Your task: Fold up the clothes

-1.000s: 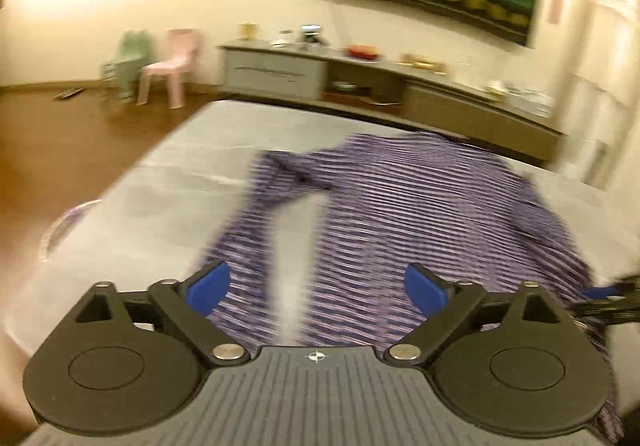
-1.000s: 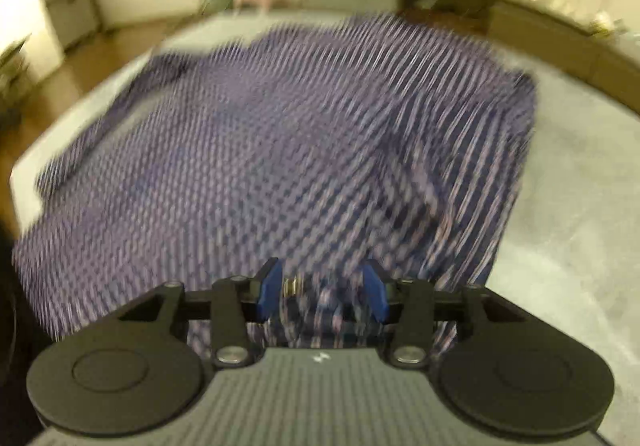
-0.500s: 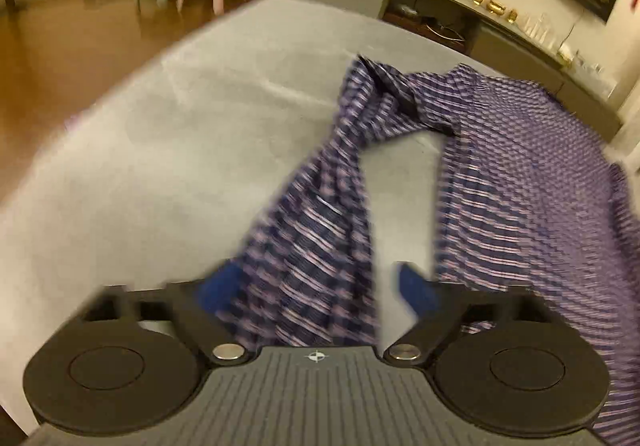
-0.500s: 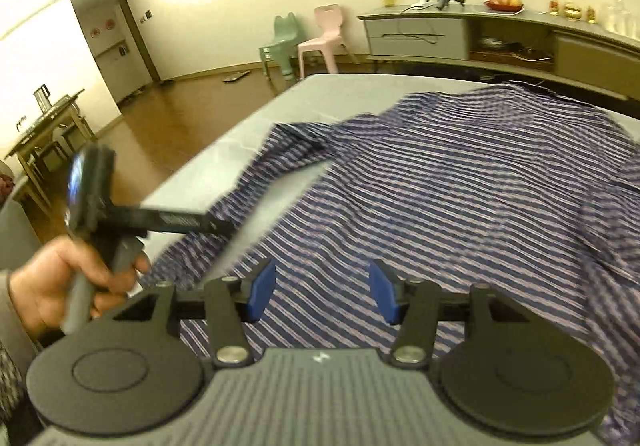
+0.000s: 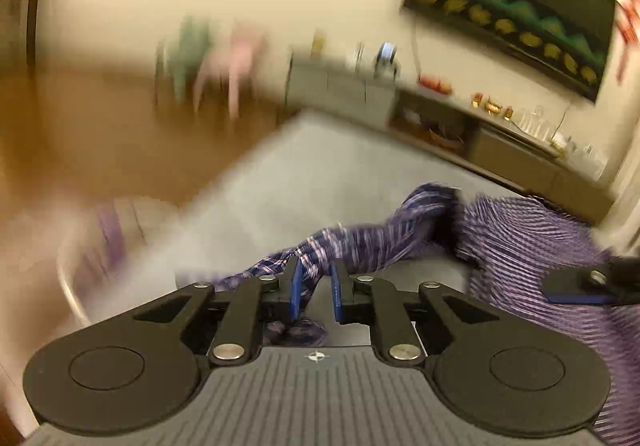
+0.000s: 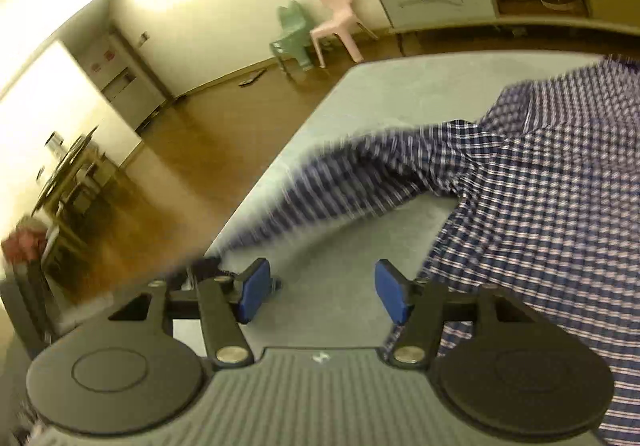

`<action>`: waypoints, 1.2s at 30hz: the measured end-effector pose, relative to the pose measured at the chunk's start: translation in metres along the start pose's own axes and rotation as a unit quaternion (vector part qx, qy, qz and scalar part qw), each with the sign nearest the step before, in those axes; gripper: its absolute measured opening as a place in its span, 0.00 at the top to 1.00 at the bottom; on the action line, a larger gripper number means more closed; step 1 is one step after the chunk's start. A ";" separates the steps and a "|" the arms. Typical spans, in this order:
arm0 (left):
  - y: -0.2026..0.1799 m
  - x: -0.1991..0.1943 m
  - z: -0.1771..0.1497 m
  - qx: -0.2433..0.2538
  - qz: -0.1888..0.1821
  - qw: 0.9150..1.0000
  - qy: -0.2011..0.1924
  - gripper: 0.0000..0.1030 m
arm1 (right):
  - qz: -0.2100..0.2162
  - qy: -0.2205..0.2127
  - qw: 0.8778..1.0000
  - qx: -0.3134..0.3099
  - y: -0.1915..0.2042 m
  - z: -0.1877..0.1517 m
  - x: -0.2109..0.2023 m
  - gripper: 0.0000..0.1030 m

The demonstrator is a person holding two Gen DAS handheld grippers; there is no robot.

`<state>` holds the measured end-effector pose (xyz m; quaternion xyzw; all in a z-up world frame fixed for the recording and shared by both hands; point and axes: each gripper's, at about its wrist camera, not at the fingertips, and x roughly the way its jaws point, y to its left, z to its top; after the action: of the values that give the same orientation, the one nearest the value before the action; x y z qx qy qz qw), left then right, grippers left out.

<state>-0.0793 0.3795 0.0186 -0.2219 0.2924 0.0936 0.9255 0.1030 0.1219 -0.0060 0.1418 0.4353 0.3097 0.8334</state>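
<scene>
Cream walls and a brown wooden floor (image 6: 192,150) surround a wide grey fabric-covered surface (image 6: 384,94); at the far side stand a small pink plastic chair (image 6: 340,22), a pale green plastic chair (image 6: 292,34) just left of it, and a long low grey sideboard (image 6: 480,2). On the right part of the grey surface lies a blue-and-white checked long-sleeved shirt (image 6: 552,198), its sleeve (image 6: 360,174) stretched out to the left toward the near edge. The left gripper (image 5: 316,292) is closing, its blue pads (image 5: 295,292) narrowed around the bunched cuff end of that sleeve, with cloth between them. The right gripper (image 6: 320,294) is opening, its blue pads (image 6: 394,298) well apart with only bare grey surface between them; the shirt's body lies just to its right.
</scene>
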 end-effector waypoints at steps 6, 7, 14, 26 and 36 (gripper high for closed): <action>0.075 0.017 -0.016 -0.257 -0.092 0.959 0.077 0.59 | 0.013 0.029 0.997 0.075 -0.010 0.006 0.046 0.41; 0.085 0.018 -0.021 -0.296 -0.101 0.946 0.079 0.50 | 0.008 0.028 0.998 0.064 -0.005 0.007 0.051 0.41; 0.108 0.018 -0.030 -0.373 -0.108 0.919 0.067 0.31 | 0.025 0.097 0.990 0.096 0.022 0.003 0.121 0.32; 0.095 0.054 -0.032 -0.317 -0.152 0.934 0.064 0.17 | 0.154 0.017 0.951 0.267 -0.018 -0.017 0.127 0.96; 0.059 0.051 -0.014 -0.215 -0.170 0.961 -0.028 0.94 | 0.071 0.045 0.964 0.254 -0.043 -0.057 0.093 0.84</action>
<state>-0.0627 0.4274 -0.0426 -0.4597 0.1967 0.0018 0.8660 0.1135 0.1465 -0.1201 0.3652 0.5257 0.2530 0.7254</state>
